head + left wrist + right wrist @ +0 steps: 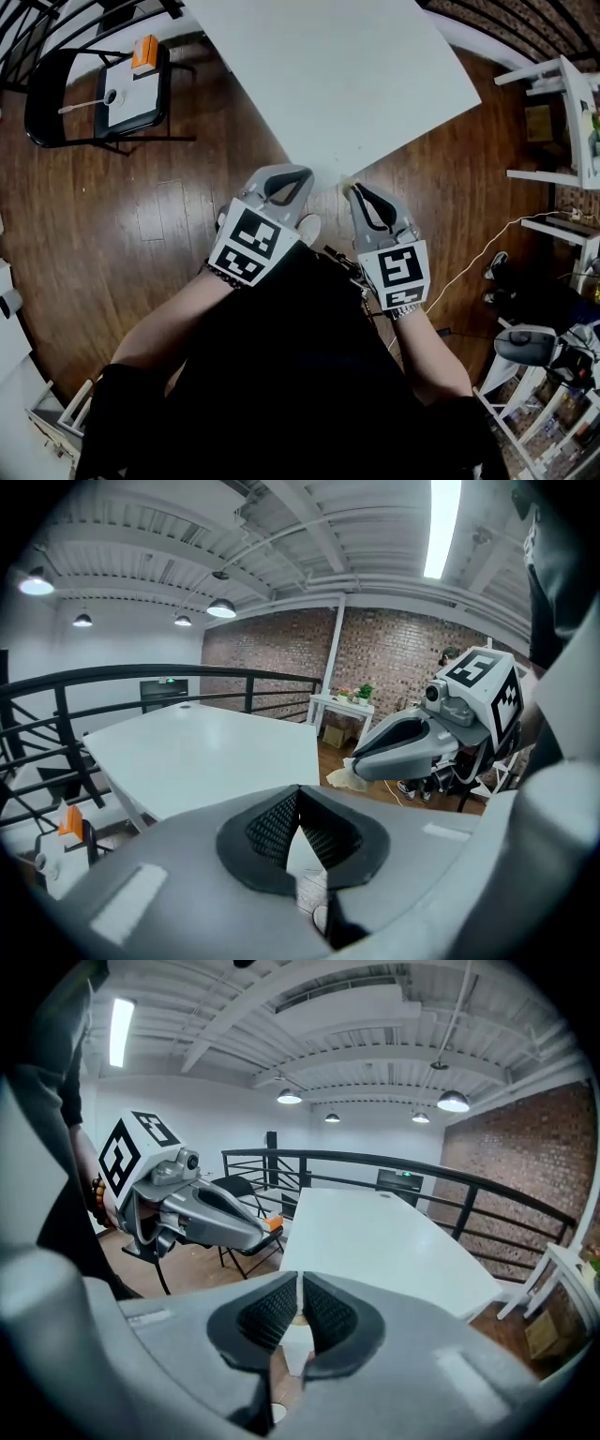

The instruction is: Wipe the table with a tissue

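The white table [328, 75] fills the upper middle of the head view, its near corner pointing at me. My right gripper [354, 190] hovers just off that corner, shut on a small cream tissue [346, 186]. In the left gripper view the tissue [344, 778] hangs crumpled from the right gripper's tip [356, 766]. In the right gripper view a pale bit of tissue [298, 1319] shows between the closed pads of the right gripper [299, 1283]. My left gripper [291, 174] is beside it, left of the corner, shut with nothing in it [299, 794].
A black chair [56, 94] at the upper left carries a white tray [131, 94] with an orange item [144, 52]. White shelving [562, 112] stands at the right. A pale cable [478, 253] runs across the wooden floor. A black railing [487, 1194] borders the table's far side.
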Demonstrator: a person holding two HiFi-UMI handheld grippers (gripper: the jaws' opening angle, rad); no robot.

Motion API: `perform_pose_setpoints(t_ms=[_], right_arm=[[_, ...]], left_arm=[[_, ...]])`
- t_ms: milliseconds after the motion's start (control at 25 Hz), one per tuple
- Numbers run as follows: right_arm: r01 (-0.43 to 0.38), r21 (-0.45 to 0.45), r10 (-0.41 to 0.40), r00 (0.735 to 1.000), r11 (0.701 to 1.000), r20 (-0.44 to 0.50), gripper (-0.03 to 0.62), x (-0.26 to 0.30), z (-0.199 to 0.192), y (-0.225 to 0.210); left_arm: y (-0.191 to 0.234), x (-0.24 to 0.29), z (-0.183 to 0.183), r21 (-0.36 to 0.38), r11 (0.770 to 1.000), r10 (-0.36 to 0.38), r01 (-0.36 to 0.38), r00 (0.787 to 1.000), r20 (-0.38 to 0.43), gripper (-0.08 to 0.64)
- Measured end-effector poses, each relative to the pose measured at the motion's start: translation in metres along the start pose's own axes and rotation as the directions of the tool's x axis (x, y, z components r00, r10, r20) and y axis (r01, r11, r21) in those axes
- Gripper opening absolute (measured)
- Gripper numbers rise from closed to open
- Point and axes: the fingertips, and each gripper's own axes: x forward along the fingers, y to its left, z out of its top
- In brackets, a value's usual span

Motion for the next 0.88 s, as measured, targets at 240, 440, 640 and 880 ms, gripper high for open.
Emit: perform_pose_setpoints(t_ms=[240, 440, 640, 880], right_arm=[[0.027, -0.009, -0.028, 0.999, 1.000, -0.037, 0.008, 0.013, -0.001, -0.004], [-0.008, -0.021, 0.006, 0.998, 1.000, -0.063, 0.008, 0.026, -0.013, -0.015], [-0.075, -0.044, 0.071, 0.994, 0.996, -0.081, 0.008, 0.054, -0.028, -0.018], [-0.127, -0.042, 0.122, 0.988, 0.991, -0.094, 0.008, 0.073, -0.043, -0.027]], left_arm=[[0.002, 0.006, -0.006, 0.009, 0.999, -0.048, 0.048, 0.999, -0.009, 0.011], [0.005, 0.017, -0.008, -0.015, 1.000, -0.018, 0.018, 0.999, -0.028, 0.011], [0.022, 0.030, -0.022, -0.074, 0.996, 0.050, -0.054, 0.997, -0.052, 0.011], [0.024, 0.049, -0.033, -0.122, 0.987, 0.088, -0.100, 0.992, -0.094, 0.011]])
